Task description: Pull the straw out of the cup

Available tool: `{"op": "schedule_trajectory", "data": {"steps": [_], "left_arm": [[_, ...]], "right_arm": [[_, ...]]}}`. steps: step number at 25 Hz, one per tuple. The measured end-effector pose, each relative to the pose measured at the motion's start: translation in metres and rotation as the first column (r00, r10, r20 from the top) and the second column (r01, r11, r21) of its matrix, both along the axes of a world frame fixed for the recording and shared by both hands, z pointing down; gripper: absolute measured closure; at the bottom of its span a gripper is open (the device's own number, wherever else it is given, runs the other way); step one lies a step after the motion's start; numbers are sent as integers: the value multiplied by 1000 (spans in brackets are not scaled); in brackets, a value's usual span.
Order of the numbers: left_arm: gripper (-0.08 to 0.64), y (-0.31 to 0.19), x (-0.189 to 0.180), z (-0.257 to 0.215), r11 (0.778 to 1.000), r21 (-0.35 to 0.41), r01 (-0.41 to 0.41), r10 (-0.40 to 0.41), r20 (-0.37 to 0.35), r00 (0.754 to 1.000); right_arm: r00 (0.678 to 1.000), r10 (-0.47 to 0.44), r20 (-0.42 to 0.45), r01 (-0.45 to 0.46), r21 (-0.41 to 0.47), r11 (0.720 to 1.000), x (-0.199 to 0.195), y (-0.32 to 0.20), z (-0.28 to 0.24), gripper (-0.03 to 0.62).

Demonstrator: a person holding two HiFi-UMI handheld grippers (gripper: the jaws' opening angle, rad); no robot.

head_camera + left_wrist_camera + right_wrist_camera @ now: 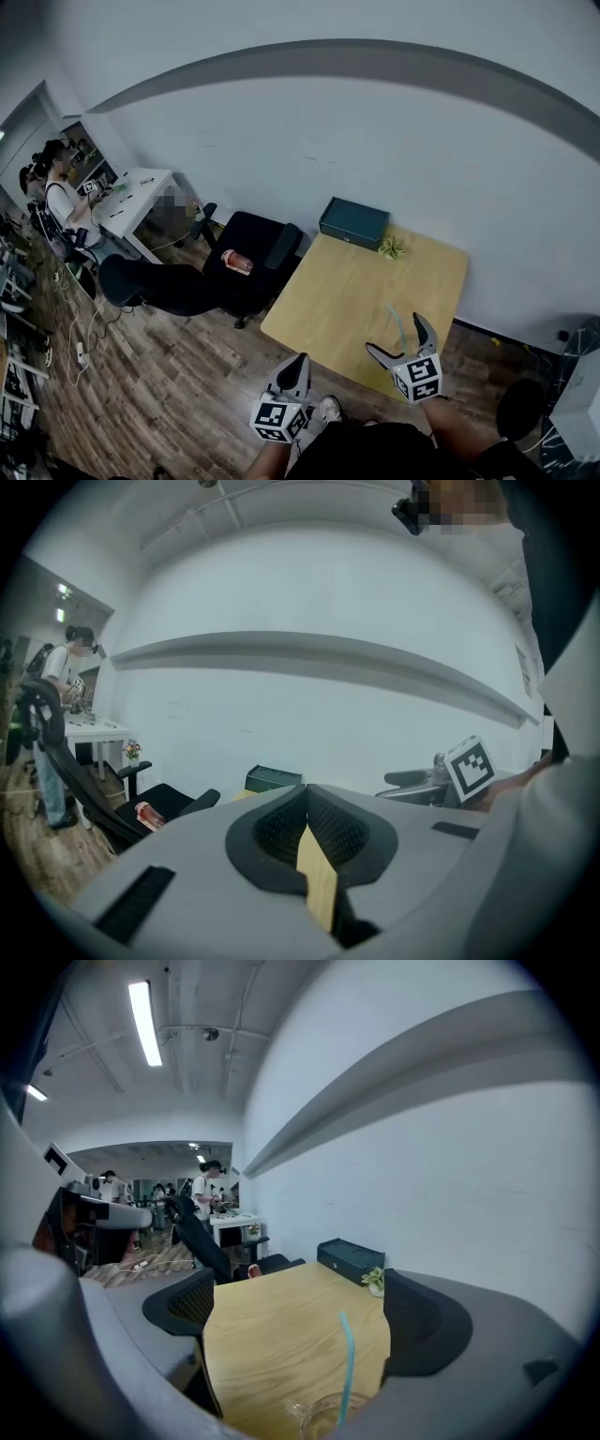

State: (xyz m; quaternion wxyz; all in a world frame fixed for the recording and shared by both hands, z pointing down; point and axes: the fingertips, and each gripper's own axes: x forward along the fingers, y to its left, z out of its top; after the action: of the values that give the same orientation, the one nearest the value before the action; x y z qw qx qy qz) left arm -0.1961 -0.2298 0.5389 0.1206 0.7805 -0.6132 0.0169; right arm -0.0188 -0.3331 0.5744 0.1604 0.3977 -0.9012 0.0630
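While hovering wide open, empty, by straw (pixel 346 1363) in cup (pixel 323 1417) at table's (pixel 347 281) 5 o'clock edge: centre right gripper (pixel 395 334), pinch above rim, lift straight. Left gripper (pixel 298 362) closed, empty.

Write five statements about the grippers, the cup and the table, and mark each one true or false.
1. The straw stands in the cup. True.
2. The right gripper is clamped on the straw. False: its fingers stand apart, with the straw between them, not gripped.
3. The left gripper is shut and empty. True.
4. The dark box lies on the chair. False: it sits at the far edge of the table.
5. A small plant stands beside the box. True.
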Motion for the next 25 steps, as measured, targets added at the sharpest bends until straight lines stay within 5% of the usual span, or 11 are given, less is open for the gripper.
{"op": "schedule_trajectory", "data": {"steps": [7,17,25], "left_arm": [[541,-26,2,-3,999,13,-46,46,-21,999],[541,-42,3,6,997,-13,-78,77,-14,997],[541,-50,-6,2,996,-4,-91,91,7,996]], "right_arm": [[993,37,-111,-53,-143,988,15,-18,50,55],[970,74,-233,-150,-326,933,42,-30,114,233],[947,96,-305,-211,-369,905,53,-28,142,365]]}}
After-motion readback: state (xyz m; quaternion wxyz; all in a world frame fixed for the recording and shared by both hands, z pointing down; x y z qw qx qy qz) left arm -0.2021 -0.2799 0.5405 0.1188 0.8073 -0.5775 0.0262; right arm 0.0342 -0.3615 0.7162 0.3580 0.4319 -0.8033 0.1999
